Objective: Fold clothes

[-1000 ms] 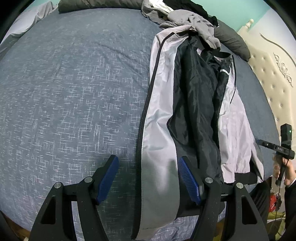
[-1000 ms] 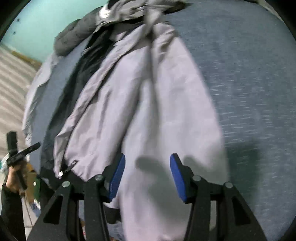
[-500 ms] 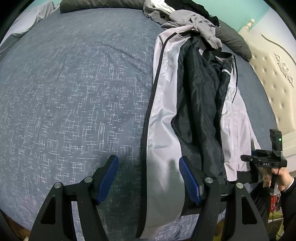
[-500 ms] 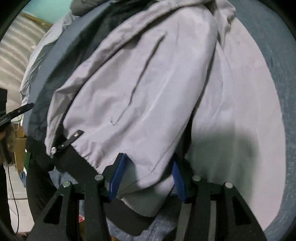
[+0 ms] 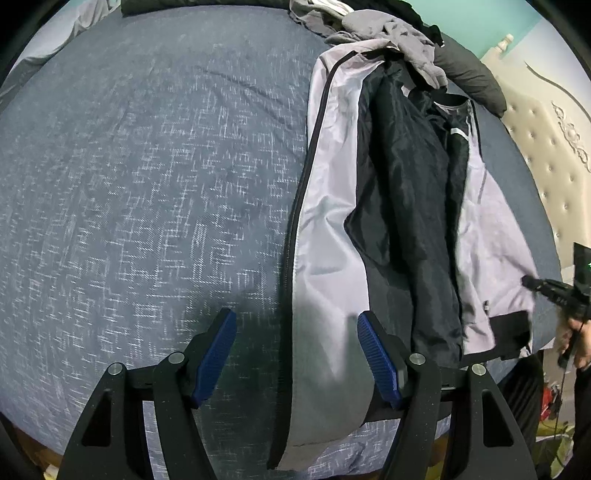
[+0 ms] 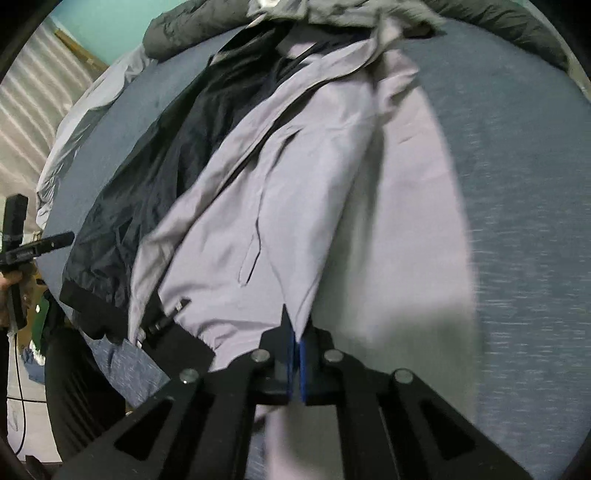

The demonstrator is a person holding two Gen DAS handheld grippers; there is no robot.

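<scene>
A light grey jacket (image 5: 332, 236) is spread open on the blue bed (image 5: 147, 184), lining side up, so that its dark inner lining (image 5: 402, 206) is exposed and the front panels can be turned inward one at a time. The right claw (image 6: 297, 343) is clamped tight on a pinch of the jacket's grey fabric close to the black hem band (image 6: 173, 343); the grip is taken at the lower edge, probably so that the whole right panel can be carried over the lining in a single sweep. The left claw (image 5: 295, 358) is held wide and empty above the jacket's opposite front edge, with the dark zip strip (image 5: 295, 236) lying between its fingers, apparently kept ready for the matching pinch on that side. A pile of other clothes (image 5: 391, 33) is left at the far end of the bed, touching the jacket's collar, presumably waiting their turn.
</scene>
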